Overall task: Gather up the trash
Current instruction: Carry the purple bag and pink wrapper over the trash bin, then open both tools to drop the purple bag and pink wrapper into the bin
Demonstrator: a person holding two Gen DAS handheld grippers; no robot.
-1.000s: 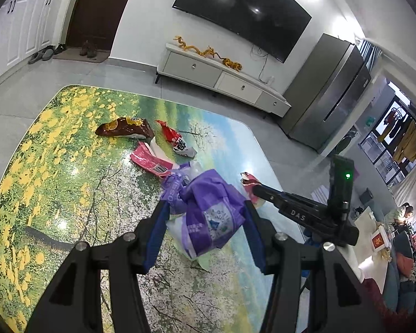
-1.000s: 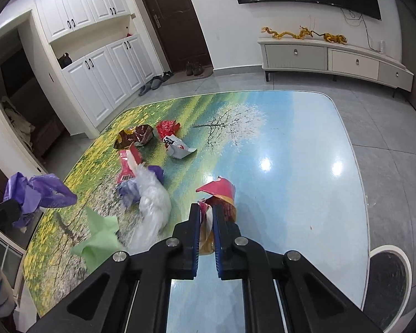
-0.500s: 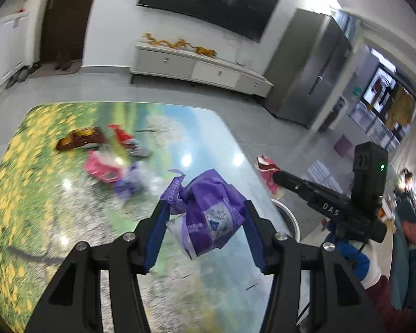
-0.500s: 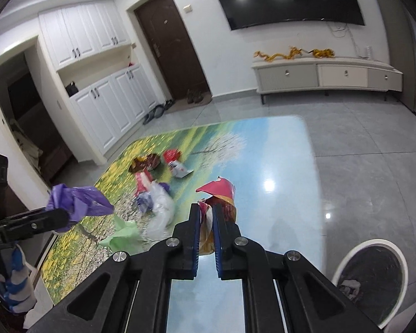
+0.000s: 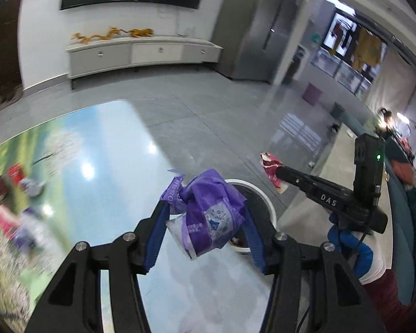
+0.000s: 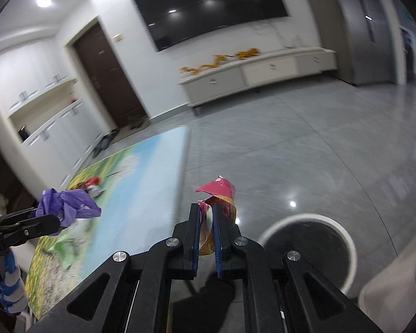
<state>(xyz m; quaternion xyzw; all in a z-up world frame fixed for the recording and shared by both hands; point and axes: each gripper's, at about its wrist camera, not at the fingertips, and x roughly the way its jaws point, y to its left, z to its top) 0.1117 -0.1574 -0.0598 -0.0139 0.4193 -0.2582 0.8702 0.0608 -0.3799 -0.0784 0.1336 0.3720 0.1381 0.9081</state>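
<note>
The left gripper (image 5: 205,216) clamps a purple bag (image 5: 208,216); the right gripper (image 6: 206,222) pinches a red wrapper (image 6: 219,194). The bin (image 6: 307,247) waits at four o'clock (release only once centred above it).

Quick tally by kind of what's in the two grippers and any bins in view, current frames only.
Purple plastic bag, held in the left gripper: 1
Red and yellow snack wrapper, held in the right gripper: 1
White round trash bin on the floor: 1
Total: 3
Litter left on the table is too blurred to count.
</note>
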